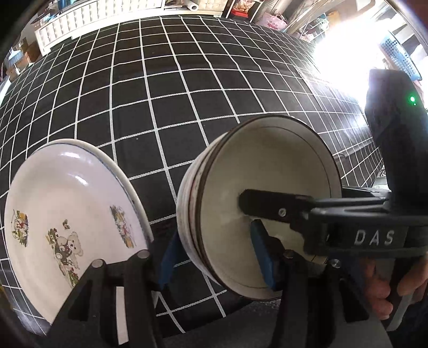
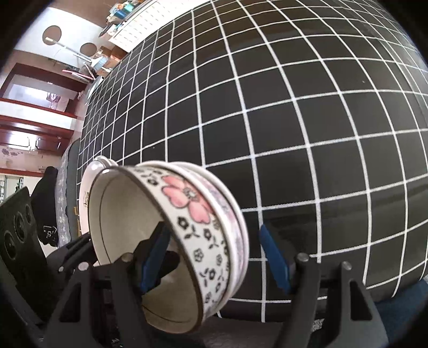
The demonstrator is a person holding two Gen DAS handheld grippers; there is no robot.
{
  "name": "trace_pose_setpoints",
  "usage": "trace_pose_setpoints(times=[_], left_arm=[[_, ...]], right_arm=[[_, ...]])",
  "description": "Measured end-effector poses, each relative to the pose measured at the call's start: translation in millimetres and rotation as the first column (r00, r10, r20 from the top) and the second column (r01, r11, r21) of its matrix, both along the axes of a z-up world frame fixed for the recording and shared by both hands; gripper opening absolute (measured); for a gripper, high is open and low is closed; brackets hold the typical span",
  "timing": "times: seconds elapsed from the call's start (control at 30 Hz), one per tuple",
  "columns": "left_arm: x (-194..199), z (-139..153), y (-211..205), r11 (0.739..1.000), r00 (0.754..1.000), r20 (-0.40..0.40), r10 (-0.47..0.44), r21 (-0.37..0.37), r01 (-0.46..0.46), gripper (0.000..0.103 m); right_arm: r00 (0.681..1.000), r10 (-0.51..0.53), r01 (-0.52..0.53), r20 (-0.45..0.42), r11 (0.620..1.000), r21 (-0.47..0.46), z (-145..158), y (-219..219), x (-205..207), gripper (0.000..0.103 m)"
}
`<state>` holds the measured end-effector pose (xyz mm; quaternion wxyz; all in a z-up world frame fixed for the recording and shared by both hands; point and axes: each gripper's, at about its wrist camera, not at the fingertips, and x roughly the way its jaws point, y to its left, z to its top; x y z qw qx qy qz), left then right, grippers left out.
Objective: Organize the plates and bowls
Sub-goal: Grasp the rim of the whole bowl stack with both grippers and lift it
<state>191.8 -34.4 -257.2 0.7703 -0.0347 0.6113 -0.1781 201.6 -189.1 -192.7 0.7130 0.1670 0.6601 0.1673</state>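
A stack of flowered bowls [image 1: 270, 171] [image 2: 192, 211] sits near the table's front edge. My left gripper [image 1: 214, 261] is open, its fingers standing on either side of the stack's near wall. My right gripper [image 2: 214, 257] is open too, one blue finger [image 2: 156, 257] inside the top bowl and the other [image 2: 274, 257] outside; it shows in the left wrist view [image 1: 267, 206] reaching into the bowl. A stack of white plates with a teddy-bear print [image 1: 67, 214] lies left of the bowls and peeks out behind them in the right wrist view [image 2: 89, 174].
The table is covered by a black cloth with a white grid [image 1: 165, 88] [image 2: 294, 107]. A white tufted bench [image 1: 80, 16] stands past the far edge. A blue basket [image 1: 401, 53] sits at the far right in glare.
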Motion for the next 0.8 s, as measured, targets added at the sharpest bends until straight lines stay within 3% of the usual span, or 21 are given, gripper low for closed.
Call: trace_pose_setpoints(times=[0.23, 0.8], left_arm=[[2, 0, -1, 1.000, 1.000, -0.007, 0.026, -0.006, -0.026, 0.049], [15, -7, -27, 0.998, 0.999, 0.015, 0.050, -0.023, -0.050, 0.054]], right_arm=[[0.999, 0.007, -0.006, 0.047, 1.000, -0.019, 9, 4, 3, 0.060], [1.000, -0.019, 0.019, 0.015, 0.999, 0.050, 0, -11, 5, 0.060]])
